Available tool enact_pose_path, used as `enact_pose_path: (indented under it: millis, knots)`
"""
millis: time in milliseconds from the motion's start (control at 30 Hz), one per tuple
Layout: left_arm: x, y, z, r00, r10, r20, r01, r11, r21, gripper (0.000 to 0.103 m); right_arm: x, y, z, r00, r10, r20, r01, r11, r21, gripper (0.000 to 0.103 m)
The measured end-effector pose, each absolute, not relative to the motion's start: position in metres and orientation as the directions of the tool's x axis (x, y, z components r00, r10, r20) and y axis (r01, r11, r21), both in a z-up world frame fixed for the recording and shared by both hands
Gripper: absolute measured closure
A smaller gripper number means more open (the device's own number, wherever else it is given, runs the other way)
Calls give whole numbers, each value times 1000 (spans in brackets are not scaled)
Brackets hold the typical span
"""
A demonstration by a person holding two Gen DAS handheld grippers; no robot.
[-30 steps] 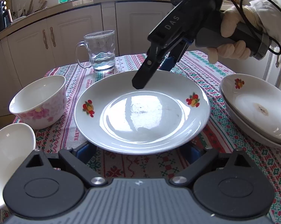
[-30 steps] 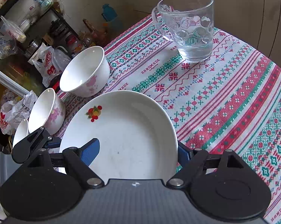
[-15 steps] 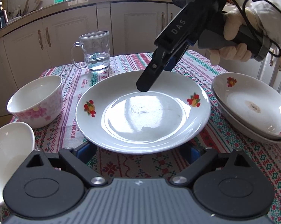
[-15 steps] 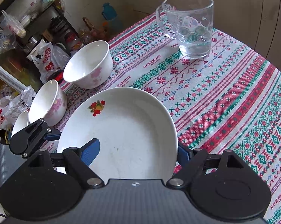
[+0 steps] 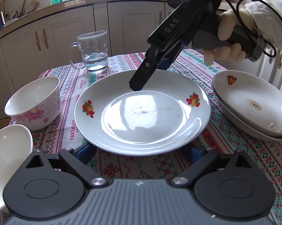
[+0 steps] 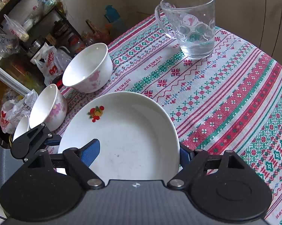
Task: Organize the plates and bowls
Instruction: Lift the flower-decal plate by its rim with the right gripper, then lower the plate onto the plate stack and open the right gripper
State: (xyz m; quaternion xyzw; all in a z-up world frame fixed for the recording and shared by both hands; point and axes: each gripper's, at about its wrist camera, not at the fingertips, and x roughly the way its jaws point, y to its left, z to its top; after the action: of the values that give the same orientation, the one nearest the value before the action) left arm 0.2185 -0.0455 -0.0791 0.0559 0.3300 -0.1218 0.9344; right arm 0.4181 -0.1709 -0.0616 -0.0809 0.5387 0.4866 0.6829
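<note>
On a kitchen table's red-and-green patterned cloth (image 6: 225, 97), the white fruit-print plate (image 5: 141, 112) is clamped by the right gripper (image 6: 139, 153); left gripper (image 5: 141, 150) gapes beneath its rim. Right of it, two plates (image 5: 253, 108) are stacked; the pink-flowered bowls (image 6: 86, 69) left of it remain unstacked.

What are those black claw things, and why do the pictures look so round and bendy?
No robot here: a person's gloved hand holds a grabbing tool, one in each hand. Each tool carries a wide-eyed camera that bends the picture. One picture looks along the left tool, the other along the right tool.

On the patterned tablecloth stand flowery bowls, a glass mug with a little water, and stacked plates.

The right tool pinches the far rim of the fruit-painted plate. The left tool's fingers are spread wide, with their tips hidden under the near rim.
</note>
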Motion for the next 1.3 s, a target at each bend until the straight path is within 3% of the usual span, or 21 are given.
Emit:
enact_pose_path:
  millis: [533,833,1300]
  knots:
    - [195,-54,-39,762,-232,-605,338,939,65,7,381,-202,-13,32,613,-789,-748,539,388,14]
    - [183,-84,-25,730,-333,-597,457,887,64,7,343,-258,10,141,607,-782,-694,624,359,14]
    - [170,-135,-29,639,-457,-619,612,790,48,8,287,-343,2,262,569,-780,-548,753,365,14]
